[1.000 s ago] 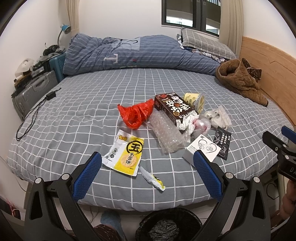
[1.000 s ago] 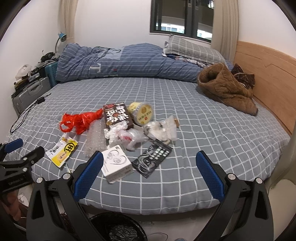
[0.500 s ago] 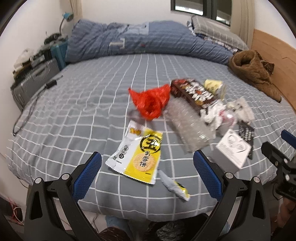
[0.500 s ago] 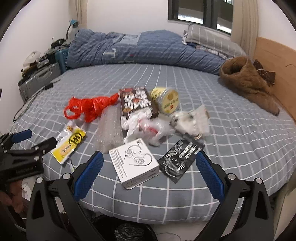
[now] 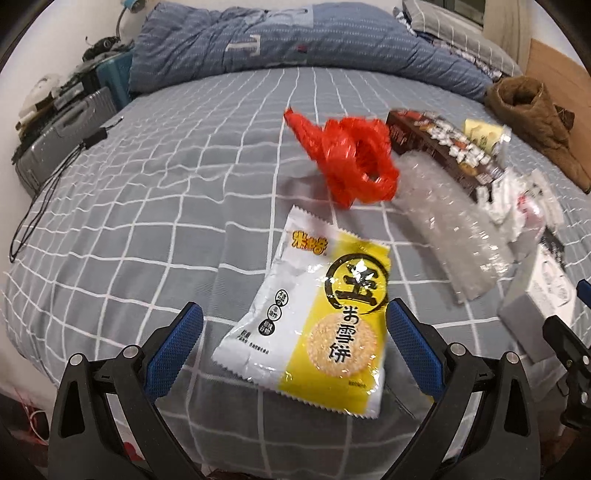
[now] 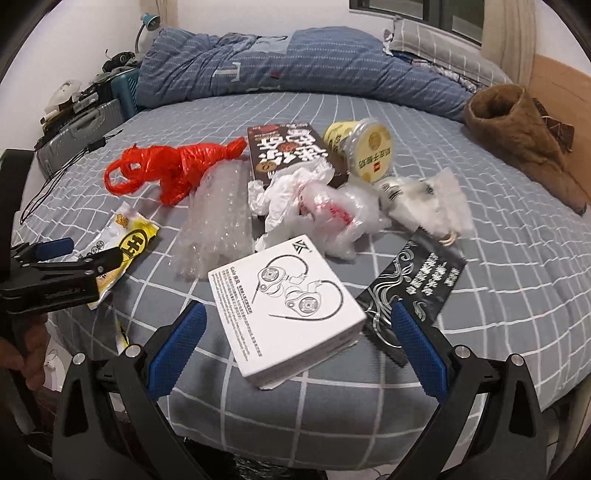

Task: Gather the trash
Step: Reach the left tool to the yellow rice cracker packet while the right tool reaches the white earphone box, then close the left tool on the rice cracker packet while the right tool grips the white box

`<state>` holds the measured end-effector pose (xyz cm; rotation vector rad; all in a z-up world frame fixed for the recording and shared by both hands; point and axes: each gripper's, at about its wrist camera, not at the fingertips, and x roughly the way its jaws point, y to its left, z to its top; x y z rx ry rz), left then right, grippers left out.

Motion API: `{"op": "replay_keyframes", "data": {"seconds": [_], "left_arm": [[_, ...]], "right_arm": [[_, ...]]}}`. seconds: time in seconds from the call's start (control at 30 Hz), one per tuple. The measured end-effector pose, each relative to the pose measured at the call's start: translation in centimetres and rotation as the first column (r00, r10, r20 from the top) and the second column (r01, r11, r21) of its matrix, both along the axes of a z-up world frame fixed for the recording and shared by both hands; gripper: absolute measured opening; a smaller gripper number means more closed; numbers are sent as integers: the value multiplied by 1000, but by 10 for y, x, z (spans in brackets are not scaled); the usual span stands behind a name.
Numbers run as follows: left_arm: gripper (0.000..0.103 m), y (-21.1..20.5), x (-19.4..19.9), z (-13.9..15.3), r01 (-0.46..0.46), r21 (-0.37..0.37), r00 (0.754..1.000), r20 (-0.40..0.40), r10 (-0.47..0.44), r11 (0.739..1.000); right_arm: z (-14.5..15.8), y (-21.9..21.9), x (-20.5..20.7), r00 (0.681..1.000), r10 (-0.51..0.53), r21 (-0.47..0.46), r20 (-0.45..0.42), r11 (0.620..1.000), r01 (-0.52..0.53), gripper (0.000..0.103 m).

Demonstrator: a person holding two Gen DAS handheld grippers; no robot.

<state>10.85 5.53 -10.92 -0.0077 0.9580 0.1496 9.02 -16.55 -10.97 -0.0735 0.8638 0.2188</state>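
Note:
Trash is scattered over the grey checked bed [image 5: 147, 206]. My left gripper [image 5: 295, 347] is open, and the yellow-and-white snack wrapper [image 5: 317, 317] lies flat between its blue pads. Beyond the wrapper are a red plastic bag [image 5: 354, 158] and bubble wrap [image 5: 454, 232]. My right gripper [image 6: 295, 350] is open too, straddling a white earphone box [image 6: 288, 306]. A black sachet [image 6: 413, 288], crumpled white plastic [image 6: 314, 206], a dark snack box [image 6: 288, 151] and a yellow cup [image 6: 362, 151] lie beyond it. In the right wrist view, the left gripper [image 6: 62, 258] is over the wrapper [image 6: 129, 236].
A rolled blue duvet [image 6: 295, 66] and a pillow [image 5: 454, 33] lie at the back of the bed. A brown garment [image 6: 524, 136] rests by the wooden headboard on the right. Suitcases [image 5: 55, 136] and a cable [image 5: 48, 195] are at the left edge.
Both grippers have moved forward and down toward the bed. The wrapper now sits between the left pads and the earphone box between the right pads. The bin has dropped out of view.

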Motion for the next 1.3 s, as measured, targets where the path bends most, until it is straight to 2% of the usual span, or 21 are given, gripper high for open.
{"op": "replay_keyframes", "data": {"seconds": [0.2, 0.3, 0.4, 0.67, 0.77, 0.87, 0.93, 0.97, 1.0, 1.03, 1.07, 1.17, 1.3], "left_arm": [[97, 3, 10, -13, 8, -3, 1000, -25, -8, 1000], [89, 4, 14, -18, 22, -10, 999, -39, -22, 1000], [75, 3, 16, -20, 40, -29, 998, -43, -42, 999], [31, 4, 15, -14, 44, -24, 999, -13, -44, 999], [22, 8, 14, -9, 42, -49, 999, 5, -42, 998], [19, 7, 14, -6, 48, -53, 999, 11, -47, 997], [20, 6, 13, -5, 49, -50, 999, 13, -48, 998], [24, 7, 14, -5, 48, -45, 999, 12, -47, 998], [33, 6, 14, -6, 46, -41, 999, 9, -45, 998], [61, 6, 14, -6, 32, -27, 999, 3, -32, 999], [78, 3, 11, -4, 24, -11, 1000, 13, -24, 1000], [83, -6, 8, 2, 36, 59, 998, 49, -39, 998], [86, -7, 12, 4, 59, 69, 997, 40, -61, 996]], "right_arm": [[-11, 3, 3, 1000, 14, 28, -3, 1000, -14, 95], [-16, 6, 4, 1000, 29, 29, -8, 999, -29, 88], [-20, 7, 5, 1000, 28, 13, -5, 1000, -28, 82], [-20, 9, 3, 999, 46, -5, 21, 999, -46, 80], [-19, 10, 3, 999, 47, -6, 25, 999, -47, 80], [-18, 11, 2, 998, 48, -11, 28, 999, -48, 80], [-17, 11, 1, 998, 49, -14, 30, 999, -49, 80], [-17, 11, 1, 998, 50, -13, 30, 999, -49, 80], [-17, 11, 1, 998, 49, -13, 29, 999, -49, 80], [-17, 11, 1, 998, 49, -13, 27, 999, -48, 80], [-17, 11, 1, 999, 48, -13, 25, 999, -48, 80], [-18, 10, 2, 999, 49, -11, 22, 999, -48, 80], [-18, 9, 1, 999, 49, -6, 20, 999, -49, 80]]}}
